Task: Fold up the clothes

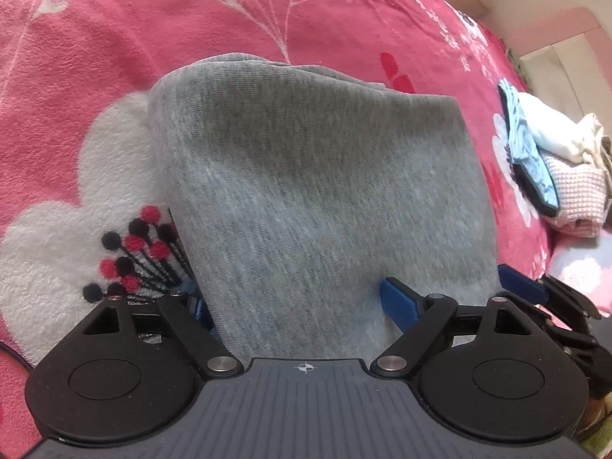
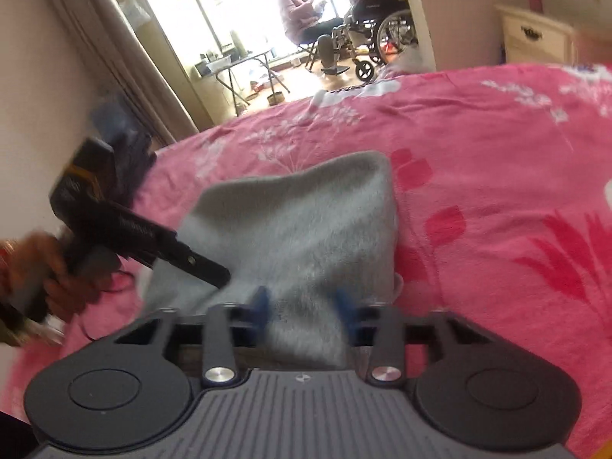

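The grey garment lies on the pink blanket, its near edge lifted off the bed by both grippers. Its long axis runs away from the grippers toward the far side of the bed, narrowing to a rounded, folded end there. The cloth is a soft heathered knit with a fine ribbed weave, without print or label on the face that shows.

The left gripper has its blue fingers spread wide, with the near edge of the garment draped between them; whether the pads actually grip the cloth cannot be told. The right gripper has its blue fingers closer together with a fold of the garment bunched between them, apparently pinched; motion blur softens this view. In the right wrist view the left gripper's black body is at the left, held by a hand, its tip touching the garment's side edge.

The blanket is fleecy, bright pink, with white flowers, red and black dotted stamens and pale sprigs. Some white marks on it near the far edge are too distorted to read.

A small pile of clothes sits well apart on the bed: light blue, white, and a pink-and-white check weave.
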`<state>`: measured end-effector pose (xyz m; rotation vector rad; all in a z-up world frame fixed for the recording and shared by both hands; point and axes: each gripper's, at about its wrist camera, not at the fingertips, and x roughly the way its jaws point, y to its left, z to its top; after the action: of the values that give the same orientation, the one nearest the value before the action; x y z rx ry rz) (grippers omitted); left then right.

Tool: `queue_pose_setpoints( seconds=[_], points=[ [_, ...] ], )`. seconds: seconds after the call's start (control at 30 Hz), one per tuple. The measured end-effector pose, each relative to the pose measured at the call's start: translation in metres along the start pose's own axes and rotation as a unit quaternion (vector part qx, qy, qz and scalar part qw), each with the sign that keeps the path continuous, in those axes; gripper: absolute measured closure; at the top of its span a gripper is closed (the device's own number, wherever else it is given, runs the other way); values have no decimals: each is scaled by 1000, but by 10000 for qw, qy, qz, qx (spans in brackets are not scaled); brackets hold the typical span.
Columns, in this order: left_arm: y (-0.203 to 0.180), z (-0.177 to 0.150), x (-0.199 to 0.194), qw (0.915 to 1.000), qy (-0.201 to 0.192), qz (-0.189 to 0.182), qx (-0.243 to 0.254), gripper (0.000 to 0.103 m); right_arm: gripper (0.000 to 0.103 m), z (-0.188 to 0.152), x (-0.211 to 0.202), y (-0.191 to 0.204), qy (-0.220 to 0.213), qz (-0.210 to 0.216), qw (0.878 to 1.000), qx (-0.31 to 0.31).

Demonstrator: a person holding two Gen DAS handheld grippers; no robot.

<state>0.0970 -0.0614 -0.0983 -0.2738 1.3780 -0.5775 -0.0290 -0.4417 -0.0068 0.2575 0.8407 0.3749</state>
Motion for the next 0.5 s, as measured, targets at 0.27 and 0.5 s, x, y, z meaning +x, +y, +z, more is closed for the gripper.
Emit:
queue_pose_setpoints(
  seconds=[0.27, 0.5],
  points=[
    [-4, -2, 2, 9998, -29, 131, 137, 15, 78, -12, 14, 21, 95, -341, 9987, -373],
    [-5, -5, 2, 9997, -89, 139, 206, 13, 82, -16, 1, 60, -34, -148, 9927, -1196]
  ],
)
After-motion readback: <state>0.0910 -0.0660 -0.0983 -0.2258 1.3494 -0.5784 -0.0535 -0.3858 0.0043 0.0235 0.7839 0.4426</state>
